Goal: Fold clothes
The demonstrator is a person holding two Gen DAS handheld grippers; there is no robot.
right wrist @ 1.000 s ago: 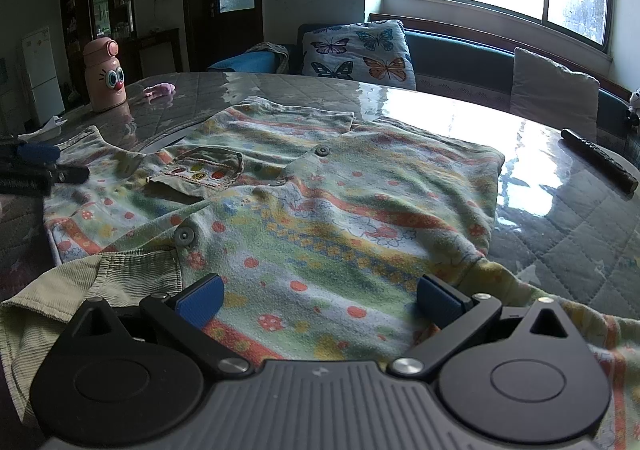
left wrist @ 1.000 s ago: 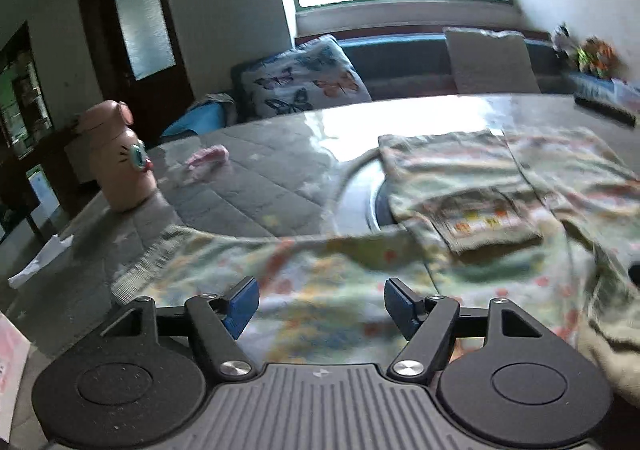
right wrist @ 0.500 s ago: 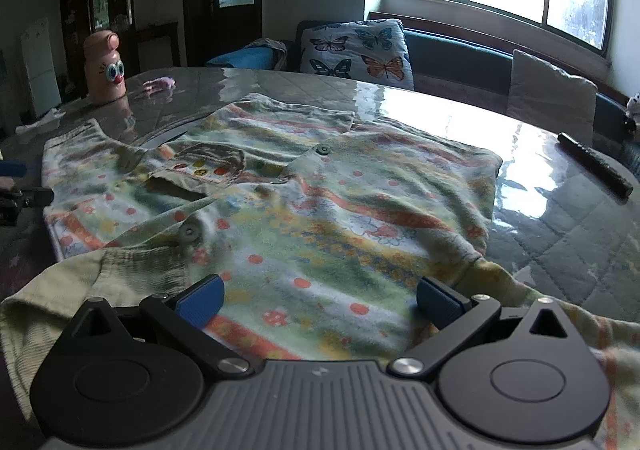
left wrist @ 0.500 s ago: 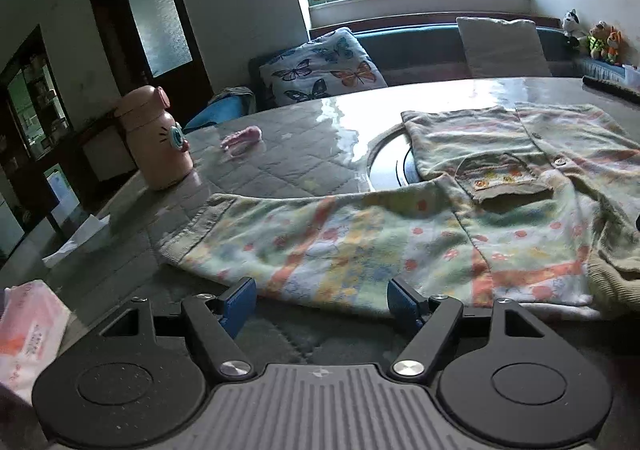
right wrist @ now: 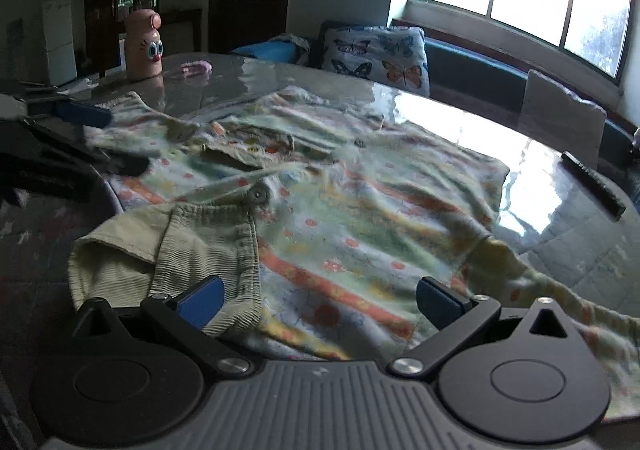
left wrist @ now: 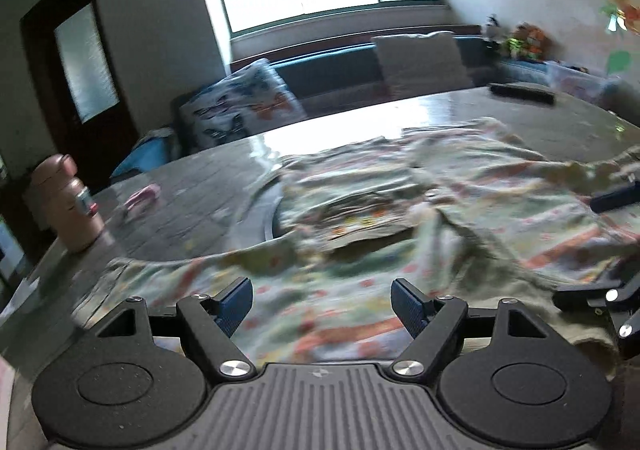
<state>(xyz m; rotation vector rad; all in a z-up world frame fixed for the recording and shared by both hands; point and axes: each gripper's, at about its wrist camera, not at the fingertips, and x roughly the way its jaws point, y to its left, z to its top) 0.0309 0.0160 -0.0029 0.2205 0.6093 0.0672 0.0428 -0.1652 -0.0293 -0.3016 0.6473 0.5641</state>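
Observation:
A child's patterned shirt (right wrist: 360,190) with pale green collar (right wrist: 192,238) and chest pocket (right wrist: 248,146) lies spread face up on the table. In the left wrist view, which is blurred, my left gripper (left wrist: 320,294) hovers over the shirt's (left wrist: 460,210) sleeve (left wrist: 180,278). Its jaws are opening and the cloth lies below them, not pinched. My right gripper (right wrist: 320,300) stands open just above the collar end of the shirt, its left pad (right wrist: 204,298) over the collar's edge. The left gripper (right wrist: 104,140) also shows at the far left of the right wrist view, by the sleeve.
A glossy round table (right wrist: 560,234) carries a pink cartoon bottle (right wrist: 142,46), a small pink object (right wrist: 196,68) and a black remote (right wrist: 592,186). Behind it a sofa holds a butterfly cushion (right wrist: 376,54) under the windows.
The left gripper swung right and in over the sleeve, its jaws a little wider. The right gripper shifted toward the collar, which now lies by its left finger.

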